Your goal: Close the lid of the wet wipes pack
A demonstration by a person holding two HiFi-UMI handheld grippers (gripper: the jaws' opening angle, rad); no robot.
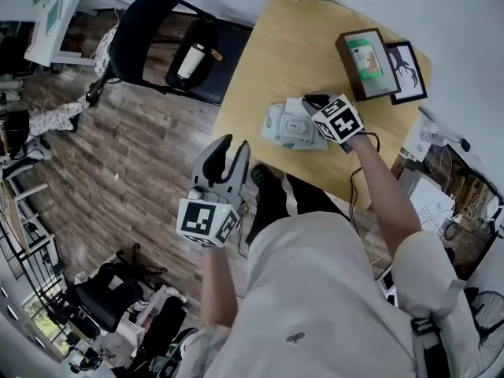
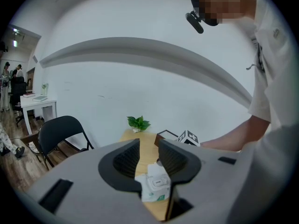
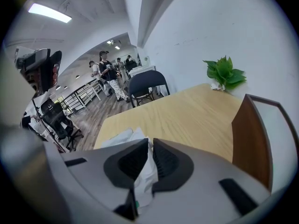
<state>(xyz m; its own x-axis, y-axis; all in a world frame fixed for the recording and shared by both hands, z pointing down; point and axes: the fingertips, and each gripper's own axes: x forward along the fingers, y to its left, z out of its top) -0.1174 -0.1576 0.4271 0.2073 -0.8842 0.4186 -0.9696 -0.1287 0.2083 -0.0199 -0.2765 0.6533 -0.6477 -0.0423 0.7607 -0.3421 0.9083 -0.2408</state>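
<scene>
Head view: the wet wipes pack [image 1: 288,127] lies on the wooden table [image 1: 291,50] near its front edge.
The right gripper [image 1: 315,101], jaws almost pinched together, sits at the pack's top; the left gripper [image 1: 233,150] hangs released, off the table.

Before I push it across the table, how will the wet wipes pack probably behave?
The wet wipes pack looks soft and wrinkled, so it would likely sag when lifted. It lies flat on the wooden table, so it should slide, not roll or tip.

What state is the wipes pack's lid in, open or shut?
Apparently shut: the lid lies flat on the wet wipes pack in the left gripper view.
</scene>
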